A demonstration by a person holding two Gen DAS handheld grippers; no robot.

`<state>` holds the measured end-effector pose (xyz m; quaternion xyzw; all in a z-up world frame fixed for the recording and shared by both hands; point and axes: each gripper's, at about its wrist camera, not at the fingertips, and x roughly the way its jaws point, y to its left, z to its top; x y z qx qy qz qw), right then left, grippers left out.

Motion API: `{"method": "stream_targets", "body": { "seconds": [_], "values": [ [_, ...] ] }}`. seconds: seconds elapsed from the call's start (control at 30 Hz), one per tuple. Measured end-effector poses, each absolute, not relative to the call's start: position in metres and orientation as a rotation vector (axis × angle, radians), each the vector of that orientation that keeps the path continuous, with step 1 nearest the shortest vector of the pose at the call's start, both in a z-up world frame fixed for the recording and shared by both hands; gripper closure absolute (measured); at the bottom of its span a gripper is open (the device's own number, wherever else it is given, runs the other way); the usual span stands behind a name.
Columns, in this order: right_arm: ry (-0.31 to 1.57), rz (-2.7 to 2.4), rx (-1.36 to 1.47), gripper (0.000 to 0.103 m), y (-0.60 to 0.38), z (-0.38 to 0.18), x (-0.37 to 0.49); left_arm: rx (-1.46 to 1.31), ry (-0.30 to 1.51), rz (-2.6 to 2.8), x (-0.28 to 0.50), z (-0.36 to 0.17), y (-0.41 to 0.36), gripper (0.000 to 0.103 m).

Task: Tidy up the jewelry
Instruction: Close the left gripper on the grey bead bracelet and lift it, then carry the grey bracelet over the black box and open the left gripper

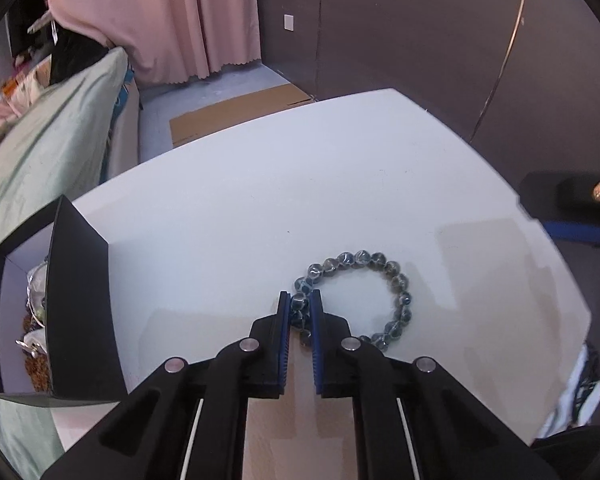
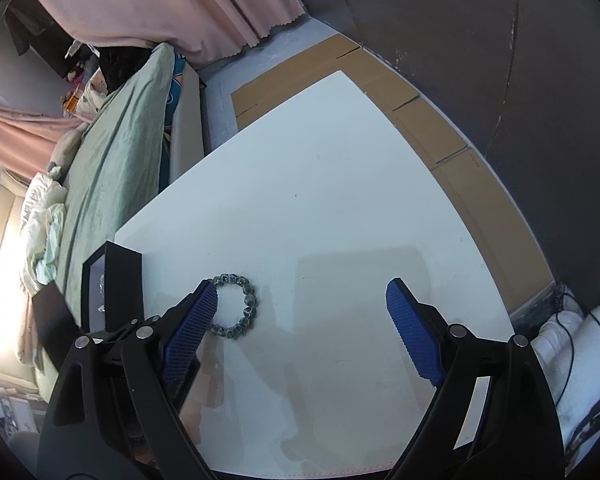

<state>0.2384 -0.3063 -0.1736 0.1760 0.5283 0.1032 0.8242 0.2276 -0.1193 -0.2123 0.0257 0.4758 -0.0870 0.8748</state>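
A bracelet of dark blue-grey beads [image 1: 384, 276] lies in a ring on the white table [image 1: 300, 184]. My left gripper [image 1: 300, 300] is shut on the bracelet's near-left beads, pinched between the blue pads. The bracelet also shows in the right wrist view [image 2: 246, 304], partly behind my left finger pad [image 2: 192, 320]. My right gripper [image 2: 302, 292] is open and empty, held above the table. A black jewelry box [image 1: 80, 292] stands open at the table's left edge, with several pieces of jewelry [image 1: 36, 312] inside.
A bed with a green cover [image 2: 112, 168] runs along the table's left side. Flattened cardboard [image 2: 460, 168] lies on the floor beyond the table's far and right edges. Pink curtains [image 1: 172, 20] hang at the back. Cables and white cloth [image 2: 580, 344] lie at right.
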Motion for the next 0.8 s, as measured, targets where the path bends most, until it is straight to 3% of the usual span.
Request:
{"method": "stream_targets", "body": {
  "seconds": [0.8],
  "values": [
    [1.006,0.332,0.344,0.017,-0.26,-0.156,0.234,-0.241,0.826,-0.243,0.205,-0.113,-0.045,0.096]
  ]
}}
